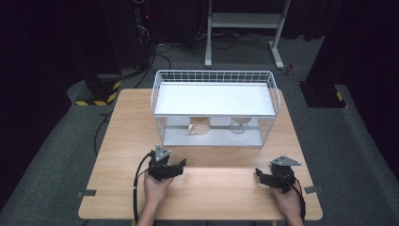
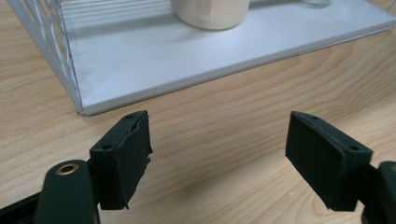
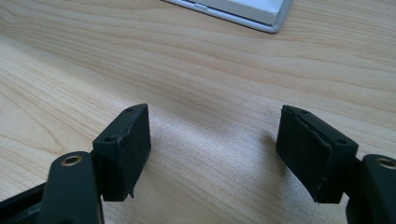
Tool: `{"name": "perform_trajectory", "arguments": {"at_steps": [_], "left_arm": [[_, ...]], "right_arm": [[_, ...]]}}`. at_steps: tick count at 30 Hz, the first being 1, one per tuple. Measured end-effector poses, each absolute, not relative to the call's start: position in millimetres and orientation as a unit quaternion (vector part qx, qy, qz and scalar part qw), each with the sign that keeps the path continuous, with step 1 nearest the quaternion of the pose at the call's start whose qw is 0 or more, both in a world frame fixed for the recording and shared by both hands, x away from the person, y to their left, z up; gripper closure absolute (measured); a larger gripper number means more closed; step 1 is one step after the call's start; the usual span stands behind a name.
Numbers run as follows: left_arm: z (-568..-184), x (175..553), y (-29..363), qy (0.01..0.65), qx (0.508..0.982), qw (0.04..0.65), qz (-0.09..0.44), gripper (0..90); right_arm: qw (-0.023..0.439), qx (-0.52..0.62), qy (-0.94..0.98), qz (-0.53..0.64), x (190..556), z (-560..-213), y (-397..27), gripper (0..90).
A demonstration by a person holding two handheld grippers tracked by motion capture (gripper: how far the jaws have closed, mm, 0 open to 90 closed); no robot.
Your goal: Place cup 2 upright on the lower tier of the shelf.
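A: Wood-grain tabletop (image 1: 211, 188) carries a white wire rack (image 1: 214, 80) with two solid shelves. Confirm the position of the items on the lower shelf.

B: Cream mug (image 1: 199, 126) stands upright on the lower shelf (image 1: 211, 138), left of centre. Clear glass (image 1: 239, 125) stands on the same shelf, right of centre, apart from the mug. Upper shelf (image 1: 214, 99) sits directly above both.

A: Left gripper status?

B: Left gripper (image 1: 178, 165) sits low over the bare table in front of the rack, held in the person's left hand (image 1: 156, 186), with its cable (image 1: 137, 183) trailing back toward the near edge. Jaws stand apart with nothing between them. In the left gripper view, the gripper (image 2: 219, 156) faces the near left corner of the lower shelf (image 2: 163, 60); bare wood shows in the gap, and the base of the mug (image 2: 212, 14) shows at the top edge. The gripper is near the shelf edge, not touching it.

A: Right gripper status?

B: Right gripper (image 1: 261, 175) sits over the table near the right front edge, held in the right hand (image 1: 288, 200). Jaws stand apart and grip nothing. In the right gripper view, the gripper (image 3: 215, 154) faces bare tabletop (image 3: 187, 70), with one shelf corner (image 3: 252, 11) at the top, well apart from the pads.

A: Contact with the mug or the glass?

B: None. Both grippers are clear of the rack.
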State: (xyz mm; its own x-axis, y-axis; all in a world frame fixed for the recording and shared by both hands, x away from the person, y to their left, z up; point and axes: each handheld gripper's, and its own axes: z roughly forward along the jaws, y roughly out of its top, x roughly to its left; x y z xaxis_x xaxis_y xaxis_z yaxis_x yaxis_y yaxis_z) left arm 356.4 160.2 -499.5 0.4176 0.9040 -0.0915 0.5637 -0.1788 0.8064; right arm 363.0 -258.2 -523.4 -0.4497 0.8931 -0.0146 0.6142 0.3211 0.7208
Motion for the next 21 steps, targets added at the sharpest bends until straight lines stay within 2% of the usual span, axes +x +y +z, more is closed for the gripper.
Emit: {"name": "perform_trajectory", "arguments": {"at_steps": [21], "left_arm": [[-517.0, 346.2, 166.9, 0.510, 0.741, 0.385, 0.206, 22.6]], "right_arm": [[0.211, 0.480, 0.785, 0.330, 363.0, -523.4, -258.2, 26.2]]}}
